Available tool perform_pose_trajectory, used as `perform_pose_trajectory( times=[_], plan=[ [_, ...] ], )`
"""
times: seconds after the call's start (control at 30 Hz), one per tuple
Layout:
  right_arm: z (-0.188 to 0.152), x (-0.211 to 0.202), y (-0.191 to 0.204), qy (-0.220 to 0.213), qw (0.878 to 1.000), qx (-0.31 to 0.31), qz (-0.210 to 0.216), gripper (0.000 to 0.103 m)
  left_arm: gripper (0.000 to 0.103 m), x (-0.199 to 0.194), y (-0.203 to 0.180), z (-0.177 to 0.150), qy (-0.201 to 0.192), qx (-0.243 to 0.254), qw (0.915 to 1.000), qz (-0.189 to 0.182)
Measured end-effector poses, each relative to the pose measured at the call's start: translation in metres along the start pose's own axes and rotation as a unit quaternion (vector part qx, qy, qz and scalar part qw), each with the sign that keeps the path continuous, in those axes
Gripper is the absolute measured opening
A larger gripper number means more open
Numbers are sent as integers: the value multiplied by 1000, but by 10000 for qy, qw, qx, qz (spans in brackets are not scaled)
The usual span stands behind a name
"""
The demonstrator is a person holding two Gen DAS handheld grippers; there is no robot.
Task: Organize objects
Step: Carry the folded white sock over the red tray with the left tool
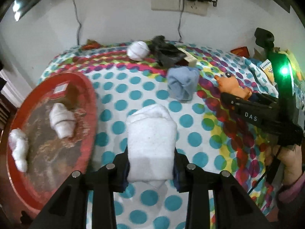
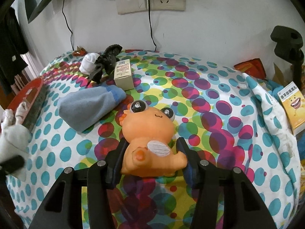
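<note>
The left gripper point(image 1: 151, 168) clamps the rolled white sock point(image 1: 151, 143); the red tray point(image 1: 51, 133) lies to its left. The right gripper point(image 2: 152, 162) grips the orange toy point(image 2: 150, 143).

R gripper point(image 2: 150, 159) jaws around orange toy dinosaur point(image 2: 147, 131), mid polka-dot sheet point(image 2: 219, 114); blue sock point(image 2: 87, 107) beside it, small box point(image 2: 124, 74) nr far edge.

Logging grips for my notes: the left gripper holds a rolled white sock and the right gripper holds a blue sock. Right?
Not quite. The left gripper does hold the rolled white sock, but the right gripper holds an orange rubber toy figure, as the right wrist view shows.
</note>
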State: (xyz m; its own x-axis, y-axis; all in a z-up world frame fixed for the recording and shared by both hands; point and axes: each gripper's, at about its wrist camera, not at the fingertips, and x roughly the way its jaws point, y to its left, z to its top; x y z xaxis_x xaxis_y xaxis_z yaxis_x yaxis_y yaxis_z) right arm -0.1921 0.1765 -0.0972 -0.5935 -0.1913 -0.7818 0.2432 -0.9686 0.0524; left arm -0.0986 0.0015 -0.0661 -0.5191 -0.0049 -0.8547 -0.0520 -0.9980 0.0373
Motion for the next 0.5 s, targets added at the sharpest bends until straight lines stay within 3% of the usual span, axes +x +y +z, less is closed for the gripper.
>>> perform_pose_trajectory(
  times=[0.07,0.5],
  plan=[
    [0,0,1,11,10000,-33,-49,49,34,-6,7,-3,-22,-7,9999,168],
    [-1,2,6,50,9996,-169,-241,50,35,-43,68,-19,-218,-728,9964,363]
  ],
)
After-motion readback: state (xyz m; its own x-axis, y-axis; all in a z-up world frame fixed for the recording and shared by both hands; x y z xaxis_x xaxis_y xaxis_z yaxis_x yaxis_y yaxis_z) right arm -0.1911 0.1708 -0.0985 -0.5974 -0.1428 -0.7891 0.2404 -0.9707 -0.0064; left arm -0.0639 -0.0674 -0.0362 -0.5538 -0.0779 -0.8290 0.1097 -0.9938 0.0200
